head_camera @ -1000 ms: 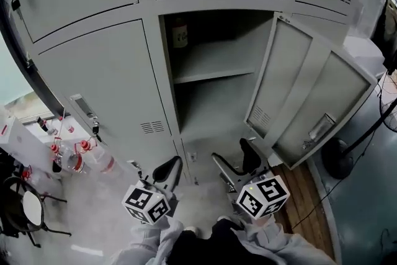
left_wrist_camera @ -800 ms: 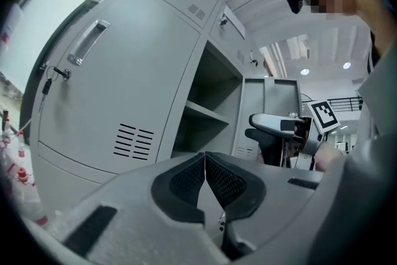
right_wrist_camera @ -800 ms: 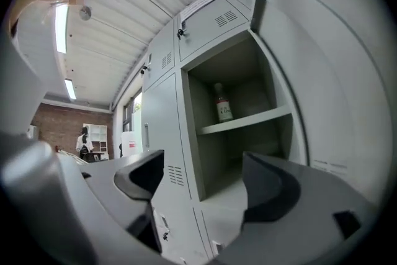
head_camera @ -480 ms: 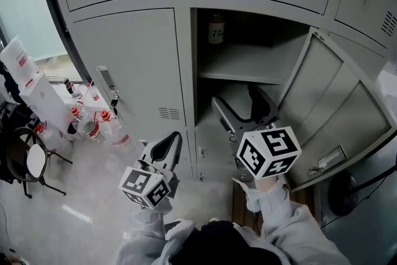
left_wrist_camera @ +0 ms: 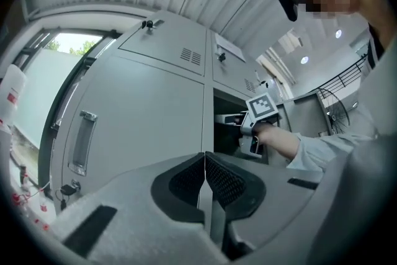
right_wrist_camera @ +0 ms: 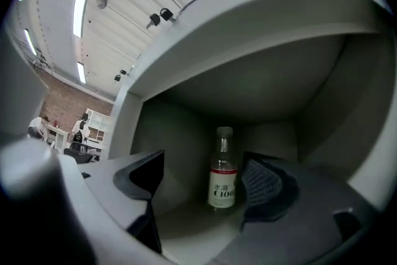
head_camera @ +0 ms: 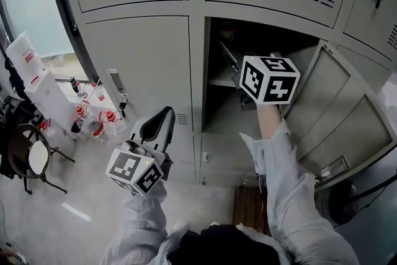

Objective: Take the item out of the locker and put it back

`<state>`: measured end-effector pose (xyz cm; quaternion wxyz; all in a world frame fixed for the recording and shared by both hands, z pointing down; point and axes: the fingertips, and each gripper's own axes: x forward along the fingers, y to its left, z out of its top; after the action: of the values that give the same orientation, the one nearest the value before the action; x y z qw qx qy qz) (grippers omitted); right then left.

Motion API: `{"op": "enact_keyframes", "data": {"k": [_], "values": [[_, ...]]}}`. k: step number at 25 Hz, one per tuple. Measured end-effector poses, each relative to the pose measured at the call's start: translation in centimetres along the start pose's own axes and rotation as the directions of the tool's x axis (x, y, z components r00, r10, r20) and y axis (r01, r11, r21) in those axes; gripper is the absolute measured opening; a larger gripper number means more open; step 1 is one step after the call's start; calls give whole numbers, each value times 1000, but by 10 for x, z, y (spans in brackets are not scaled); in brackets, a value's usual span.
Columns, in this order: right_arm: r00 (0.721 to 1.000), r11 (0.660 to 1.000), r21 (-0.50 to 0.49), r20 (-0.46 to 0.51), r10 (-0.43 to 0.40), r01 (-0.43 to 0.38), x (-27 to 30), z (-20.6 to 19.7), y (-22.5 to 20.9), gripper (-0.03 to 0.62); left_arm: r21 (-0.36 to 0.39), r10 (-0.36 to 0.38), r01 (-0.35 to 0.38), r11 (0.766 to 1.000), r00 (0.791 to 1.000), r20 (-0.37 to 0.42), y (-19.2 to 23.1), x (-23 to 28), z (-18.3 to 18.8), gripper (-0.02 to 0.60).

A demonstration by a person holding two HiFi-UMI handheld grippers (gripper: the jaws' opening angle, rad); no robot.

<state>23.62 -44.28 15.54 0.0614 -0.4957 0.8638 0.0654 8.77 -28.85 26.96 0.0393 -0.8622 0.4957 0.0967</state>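
A clear bottle [right_wrist_camera: 223,175] with a red and white label stands upright at the back of the locker's upper shelf [right_wrist_camera: 198,229]. My right gripper [right_wrist_camera: 202,172] is open and points into that compartment; the bottle shows between its jaws but farther in, untouched. In the head view the right gripper [head_camera: 231,62] reaches into the dark open compartment [head_camera: 217,96], and its marker cube [head_camera: 270,79] covers much of it. The open door [head_camera: 335,102] hangs to the right. My left gripper [head_camera: 162,121] is shut and empty, held in front of the closed door; its pads [left_wrist_camera: 205,178] meet.
Closed grey locker doors [head_camera: 136,65] with a handle [head_camera: 116,87] fill the left. Plastic bottles [head_camera: 93,124], white boxes [head_camera: 34,77] and a stool [head_camera: 34,158] stand on the floor at left. A wooden board [head_camera: 248,205] lies below the open locker.
My right gripper has risen from the lower part of the locker up into the upper compartment. My left gripper has also risen in front of the closed door. The head view shifted.
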Motion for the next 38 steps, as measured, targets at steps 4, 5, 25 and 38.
{"op": "enact_keyframes", "data": {"k": [4,5,25,38], "values": [[1000,1000,-24,-13,-13,13,41,-2,-14,379,8,-10,10,1000,1000,8,9,0,7,9],[1000,999,-31,-26,-16,15,52,-4,-16,379,12,-10,10,1000,1000,5,11,-1,7,9],[979,998,-36,-196,-63,57,136,-48,-47,327,16,29,-29,999,998,-58,50,-11,-9,9],[997,977,204,-61,-43,55,84,-11,-61,322,-10,-37,37,999,998,-52,25,-16,-13,9]]}}
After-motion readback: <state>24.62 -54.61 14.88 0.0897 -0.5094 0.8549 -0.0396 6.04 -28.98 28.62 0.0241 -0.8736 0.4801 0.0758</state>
